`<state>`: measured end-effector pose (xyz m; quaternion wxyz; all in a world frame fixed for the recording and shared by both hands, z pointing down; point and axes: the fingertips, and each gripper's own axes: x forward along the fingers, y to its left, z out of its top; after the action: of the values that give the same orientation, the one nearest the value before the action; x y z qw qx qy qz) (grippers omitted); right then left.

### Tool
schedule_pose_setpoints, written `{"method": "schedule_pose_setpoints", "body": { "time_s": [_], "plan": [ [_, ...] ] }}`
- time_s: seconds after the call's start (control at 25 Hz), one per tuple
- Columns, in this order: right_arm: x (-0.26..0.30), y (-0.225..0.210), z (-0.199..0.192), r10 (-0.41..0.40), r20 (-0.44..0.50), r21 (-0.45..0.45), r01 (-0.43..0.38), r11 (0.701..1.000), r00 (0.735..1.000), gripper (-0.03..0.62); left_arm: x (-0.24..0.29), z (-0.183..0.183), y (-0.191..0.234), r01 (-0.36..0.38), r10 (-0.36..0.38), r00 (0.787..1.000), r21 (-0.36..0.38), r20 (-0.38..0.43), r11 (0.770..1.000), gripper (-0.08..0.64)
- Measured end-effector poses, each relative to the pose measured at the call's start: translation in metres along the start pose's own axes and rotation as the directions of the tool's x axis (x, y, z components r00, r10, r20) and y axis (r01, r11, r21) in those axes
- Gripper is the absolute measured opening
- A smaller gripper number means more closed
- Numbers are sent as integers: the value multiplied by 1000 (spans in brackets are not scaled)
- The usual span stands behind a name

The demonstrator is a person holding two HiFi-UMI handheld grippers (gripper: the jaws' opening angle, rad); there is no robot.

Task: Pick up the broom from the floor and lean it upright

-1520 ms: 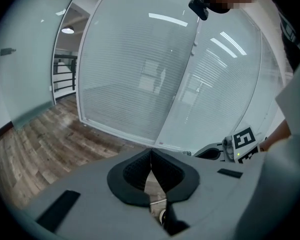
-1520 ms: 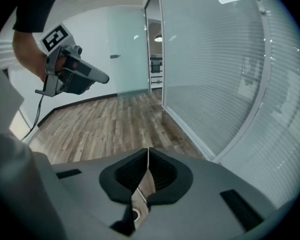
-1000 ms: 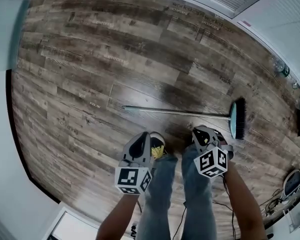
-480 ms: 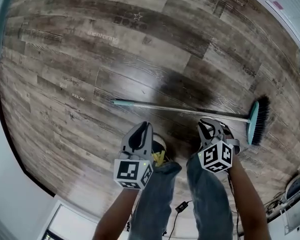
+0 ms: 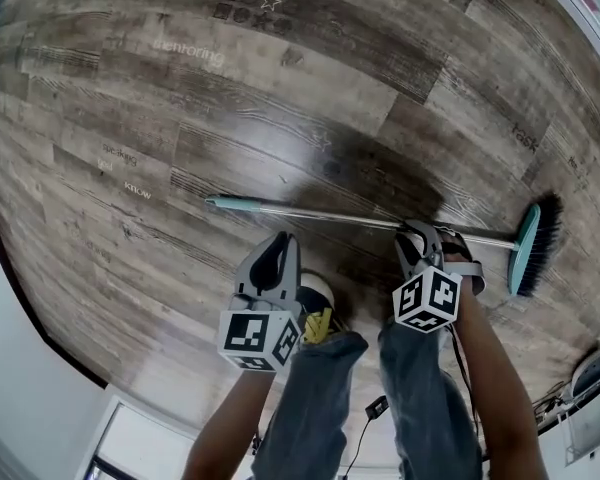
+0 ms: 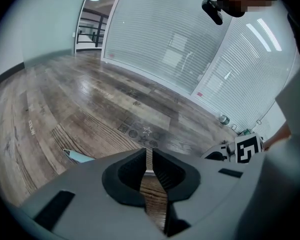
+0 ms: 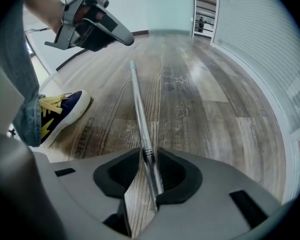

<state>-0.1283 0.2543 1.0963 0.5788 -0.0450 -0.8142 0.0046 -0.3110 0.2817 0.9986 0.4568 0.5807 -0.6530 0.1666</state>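
Nearest the head camera, two legs in blue jeans (image 5: 315, 408) are seen from above, with a dark shoe (image 5: 318, 306) with yellow laces planted on the floor; a forearm is stretched out on either side of them, each ending in a gripper topped by a marker cube (image 5: 258, 338).

The left gripper (image 5: 283, 240) is held just above the floor, short of the broom; its jaws are closed together, only a thin slit is left between them, and nothing is held.

The right gripper (image 5: 413, 232) is lowered over the broom (image 5: 360, 218); its jaws have just been opening and are parted, and the metal handle (image 7: 140, 109) is seen lying between them, close against the right-hand pad with a gap on the other side, so it is not clamped.

The broom is laid flat on the floor, straight across in front of the feet; its teal tip (image 5: 218, 204) is pointed to the left, beyond the left gripper, and its teal brush head (image 5: 532, 250) with dark bristles is set at the right end, past the right gripper.

Grey-brown wood planks (image 5: 230, 98) are spread out beyond the broom, and some faint lettering is printed on them; farthest off, in the left gripper view, a wall of white blinds (image 6: 190, 44) is seen.
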Motion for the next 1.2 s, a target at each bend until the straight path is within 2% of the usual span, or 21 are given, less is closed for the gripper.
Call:
{"method": "schedule_pose_setpoints", "body": {
  "time_s": [0.36, 0.52, 0.6, 0.76, 0.92, 1.2],
  "plan": [
    [18, 3, -7, -6, -103, -63, -1, 998, 995, 118, -3, 7, -1, -9, 10, 1000, -28, 17, 1000, 26],
    [18, 6, -5, -24, -91, -147, 10, 989, 996, 87, -3, 15, -7, -5, 6, 999, -18, 32, 1000, 26],
    [13, 5, -2, -30, -71, -157, 19, 987, 997, 84, -5, 19, -10, -2, 3, 1000, -36, 28, 999, 26],
    [-7, -7, 15, -40, -17, -98, 38, 994, 999, 83, -17, 36, -16, -8, 10, 999, -54, 40, 998, 26],
    [-48, -24, 39, -72, 41, -23, 73, 997, 997, 81, -42, 70, -33, -8, 12, 998, -55, 69, 998, 26],
    [-161, -60, 77, -154, 135, 98, 141, 985, 979, 78, -104, 167, -79, 23, -13, 989, -67, 148, 998, 26]
  ]
}}
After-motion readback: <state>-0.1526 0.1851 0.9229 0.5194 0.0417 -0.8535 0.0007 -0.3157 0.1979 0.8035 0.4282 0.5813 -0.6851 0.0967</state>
